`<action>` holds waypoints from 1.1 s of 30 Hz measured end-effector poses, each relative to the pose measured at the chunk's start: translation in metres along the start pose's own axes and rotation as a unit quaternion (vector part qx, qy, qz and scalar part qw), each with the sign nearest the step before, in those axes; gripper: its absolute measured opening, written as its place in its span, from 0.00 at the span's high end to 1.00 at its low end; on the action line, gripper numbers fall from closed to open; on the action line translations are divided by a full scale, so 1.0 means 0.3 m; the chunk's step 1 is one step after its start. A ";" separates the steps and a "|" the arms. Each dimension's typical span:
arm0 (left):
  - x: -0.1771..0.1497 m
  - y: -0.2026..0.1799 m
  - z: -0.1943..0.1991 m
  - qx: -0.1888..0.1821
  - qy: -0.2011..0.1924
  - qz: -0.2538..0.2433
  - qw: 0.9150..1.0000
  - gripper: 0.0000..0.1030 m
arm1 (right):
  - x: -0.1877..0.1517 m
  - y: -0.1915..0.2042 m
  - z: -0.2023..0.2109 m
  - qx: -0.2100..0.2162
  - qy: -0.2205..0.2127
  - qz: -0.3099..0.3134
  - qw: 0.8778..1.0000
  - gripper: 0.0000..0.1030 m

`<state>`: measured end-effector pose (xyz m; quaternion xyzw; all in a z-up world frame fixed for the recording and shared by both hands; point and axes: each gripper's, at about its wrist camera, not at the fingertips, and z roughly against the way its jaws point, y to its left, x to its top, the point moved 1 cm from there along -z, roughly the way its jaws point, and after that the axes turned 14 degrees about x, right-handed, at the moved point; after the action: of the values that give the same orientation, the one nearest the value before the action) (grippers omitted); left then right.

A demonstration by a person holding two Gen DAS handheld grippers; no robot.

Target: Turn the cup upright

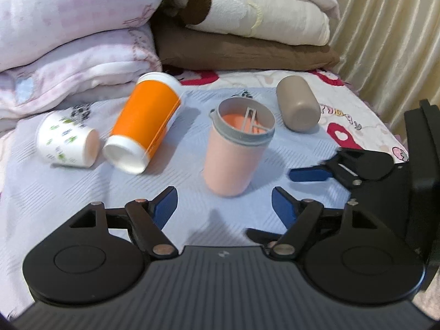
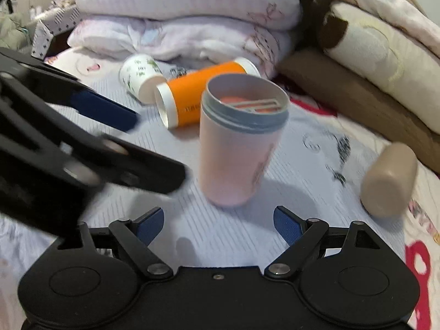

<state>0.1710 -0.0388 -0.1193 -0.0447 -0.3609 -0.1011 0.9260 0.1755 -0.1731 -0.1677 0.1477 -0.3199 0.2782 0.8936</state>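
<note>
A pink cup (image 1: 233,156) with a grey rim stands upright on the bed, mouth up; it also shows in the right wrist view (image 2: 239,148). My left gripper (image 1: 224,207) is open and empty just in front of it, not touching. My right gripper (image 2: 218,224) is open and empty, just short of the cup. The right gripper shows at the right of the left wrist view (image 1: 343,167), and the left gripper shows at the left of the right wrist view (image 2: 110,126).
An orange cup (image 1: 145,121) and a white patterned paper cup (image 1: 66,140) lie on their sides to the left. A tan cup (image 1: 298,107) lies on its side to the right. Folded blankets (image 1: 82,41) and brown cushions (image 1: 247,49) are stacked behind. A curtain (image 1: 385,27) hangs at the right.
</note>
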 end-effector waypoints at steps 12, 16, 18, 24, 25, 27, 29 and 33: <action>-0.036 0.062 0.367 0.066 0.005 0.025 0.997 0.23 | -0.079 -0.030 0.393 -0.008 -0.009 -0.083 0.996 0.13; -0.019 0.068 0.518 0.083 -0.022 0.049 0.995 0.16 | -0.090 0.005 0.556 -0.020 -0.078 -0.103 0.991 0.13; -0.004 0.062 0.579 0.095 -0.034 0.052 0.994 0.16 | -0.088 0.036 0.628 -0.028 -0.108 -0.110 0.988 0.13; 0.002 0.007 0.715 0.126 -0.059 0.043 0.989 0.11 | -0.061 0.145 0.791 -0.032 -0.188 -0.113 0.975 0.13; -0.005 -0.005 0.730 0.123 -0.059 0.041 0.990 0.11 | -0.059 0.162 0.810 -0.035 -0.197 -0.112 0.973 0.13; -0.020 -0.025 0.755 0.122 -0.059 0.043 0.990 0.09 | -0.058 0.197 0.844 -0.044 -0.210 -0.111 0.971 0.13; -0.035 -0.041 0.777 0.124 -0.060 0.042 0.990 0.07 | -0.062 0.221 0.868 -0.049 -0.218 -0.113 0.968 0.10; -0.056 -0.054 0.805 0.148 -0.065 0.048 0.986 0.01 | -0.082 0.271 0.917 -0.075 -0.230 -0.119 0.963 0.00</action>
<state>-0.0038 -0.0144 0.0471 0.0695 -0.4288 0.0008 0.9007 -0.0230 -0.2394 0.0299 0.1771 -0.5164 0.1034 0.8314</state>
